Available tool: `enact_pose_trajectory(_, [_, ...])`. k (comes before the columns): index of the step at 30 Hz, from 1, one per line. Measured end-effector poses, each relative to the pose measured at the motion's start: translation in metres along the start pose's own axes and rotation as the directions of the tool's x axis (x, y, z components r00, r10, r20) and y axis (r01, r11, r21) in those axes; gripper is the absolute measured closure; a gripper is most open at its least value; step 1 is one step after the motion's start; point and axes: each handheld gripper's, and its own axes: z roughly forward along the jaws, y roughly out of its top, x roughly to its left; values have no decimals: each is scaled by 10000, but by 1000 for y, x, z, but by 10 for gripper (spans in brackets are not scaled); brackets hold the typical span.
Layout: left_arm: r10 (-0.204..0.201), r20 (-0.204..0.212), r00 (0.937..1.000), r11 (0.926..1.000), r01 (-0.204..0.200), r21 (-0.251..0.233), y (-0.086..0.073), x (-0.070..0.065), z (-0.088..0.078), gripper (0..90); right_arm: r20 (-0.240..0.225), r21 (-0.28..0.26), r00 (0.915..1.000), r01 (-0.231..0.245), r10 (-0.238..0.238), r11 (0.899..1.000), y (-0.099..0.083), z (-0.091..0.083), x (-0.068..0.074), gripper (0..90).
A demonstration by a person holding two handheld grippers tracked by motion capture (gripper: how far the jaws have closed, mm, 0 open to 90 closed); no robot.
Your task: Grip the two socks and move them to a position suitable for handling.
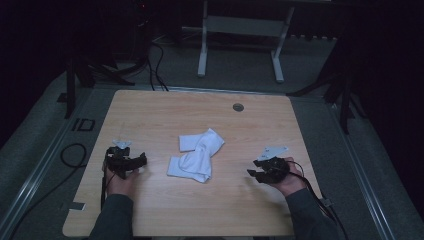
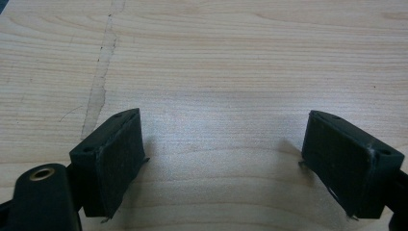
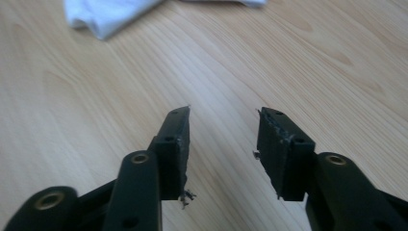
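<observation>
From the high view, a pale wooden table [image 1: 150,105] carries a crumpled white cloth [image 1: 196,155] at its middle, which looks like 2 white socks or small garments lying partly over each other, one upper piece reaching toward the far right and one lower piece bunched nearer the person. The left gripper [image 1: 131,164] rests low over the table well to the left of the cloth, held in a hand [image 1: 117,181], and the right gripper [image 1: 257,173] sits well to the right of it, held in the other hand [image 1: 289,181]; both point roughly inward toward the cloth, and neither touches it. A small round grommet [image 1: 238,107] sits near the table's far edge. In the left gripper view, the left gripper [image 2: 223,154] stands wide apart over bare wood, nothing between its pads. In the right gripper view, the right gripper [image 3: 222,139] is also parted, less widely, and empty, with the cloth [image 3: 108,14] lying ahead at the upper left. The cloth should be light, soft and limp, so it will sag and drape when lifted; a pinch on a free edge or corner, such as the lower left hem, looks the surest hold.
</observation>
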Motion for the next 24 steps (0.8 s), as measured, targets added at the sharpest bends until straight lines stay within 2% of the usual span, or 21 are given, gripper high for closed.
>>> enact_pose_trajectory(3, [50,37,10000,10000,-49,-20,0,0,0,148,-160,33,9992,357,-356,9994,12,5,7,593])
enact_pose_trajectory(8, [102,88,9999,9999,-102,-39,0,0,0,148,-309,55,9972,685,-683,9976,23,10,15,641])
enact_pose_trajectory(14, [129,108,9999,9999,-128,-41,-1,0,0,148,-557,158,9904,1279,-1268,9917,42,21,27,690])
enact_pose_trajectory(18, [140,113,9998,9999,-139,-40,-1,0,0,148,-665,208,9843,1649,-1633,9861,53,29,35,782])
enact_pose_trajectory(19, [140,113,9998,9999,-139,-40,-1,0,0,148,-665,208,9843,1649,-1633,9861,53,29,35,782])
enact_pose_trajectory(21, [141,113,9998,9999,-140,-42,-1,0,0,148,-813,125,9778,1946,-1929,9808,61,40,40,877])
enact_pose_trajectory(24, [138,114,9998,9999,-138,-44,-1,0,0,148,-1003,110,9758,1965,-1944,9804,65,51,43,895])
